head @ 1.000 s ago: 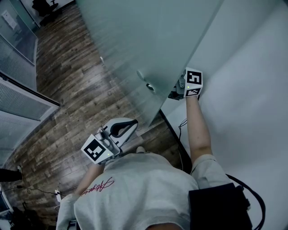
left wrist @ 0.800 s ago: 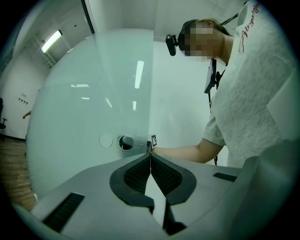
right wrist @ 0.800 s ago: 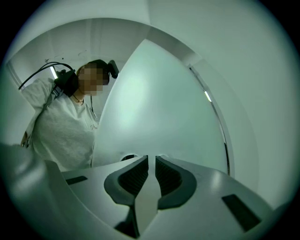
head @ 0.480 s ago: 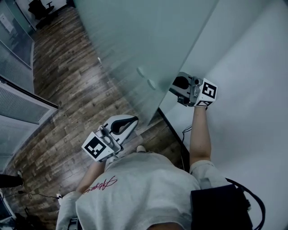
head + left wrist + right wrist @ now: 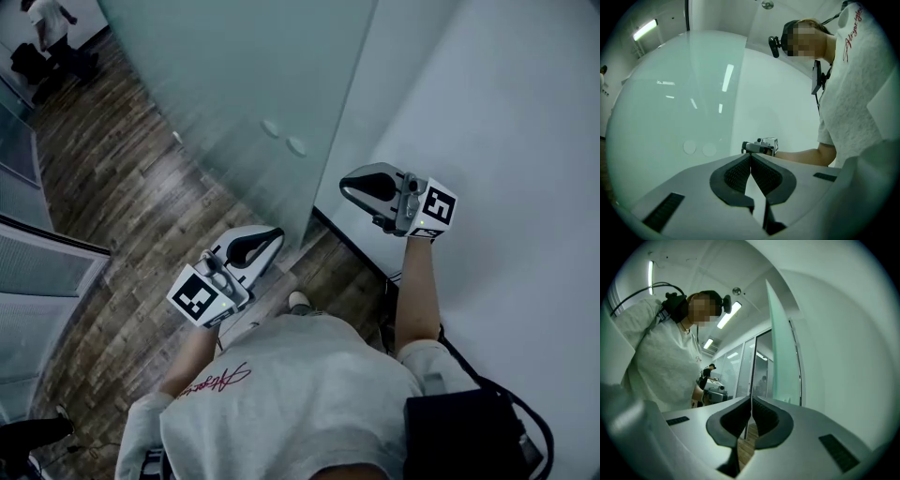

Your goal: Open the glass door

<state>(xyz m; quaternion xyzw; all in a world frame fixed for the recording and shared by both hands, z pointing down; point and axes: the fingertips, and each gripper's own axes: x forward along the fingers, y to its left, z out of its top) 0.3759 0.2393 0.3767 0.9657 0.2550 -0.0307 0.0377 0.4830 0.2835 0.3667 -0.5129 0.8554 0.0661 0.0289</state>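
The frosted glass door (image 5: 244, 75) stands ajar at the top of the head view, its free edge (image 5: 311, 202) by the white wall. Two round fittings (image 5: 296, 146) sit on the pane, also visible in the left gripper view as fittings (image 5: 689, 146). My right gripper (image 5: 343, 190) hangs right of the door's edge, apart from it. Its jaws have just been closing and now meet with nothing between them (image 5: 751, 399); the door's edge (image 5: 780, 357) rises ahead of them. My left gripper (image 5: 279, 232) is low, near the door's foot, shut and empty (image 5: 751, 157).
A white wall (image 5: 525, 112) runs along the right, with a black skirting (image 5: 352, 246) at its base. Wood floor (image 5: 122, 178) stretches left towards glass partitions (image 5: 37, 272). Another person (image 5: 47, 23) stands far off at the upper left.
My right gripper has come off the door's edge and moved away to the right, its jaws now closed. The door's edge now lies further left in view. The left gripper has barely moved.
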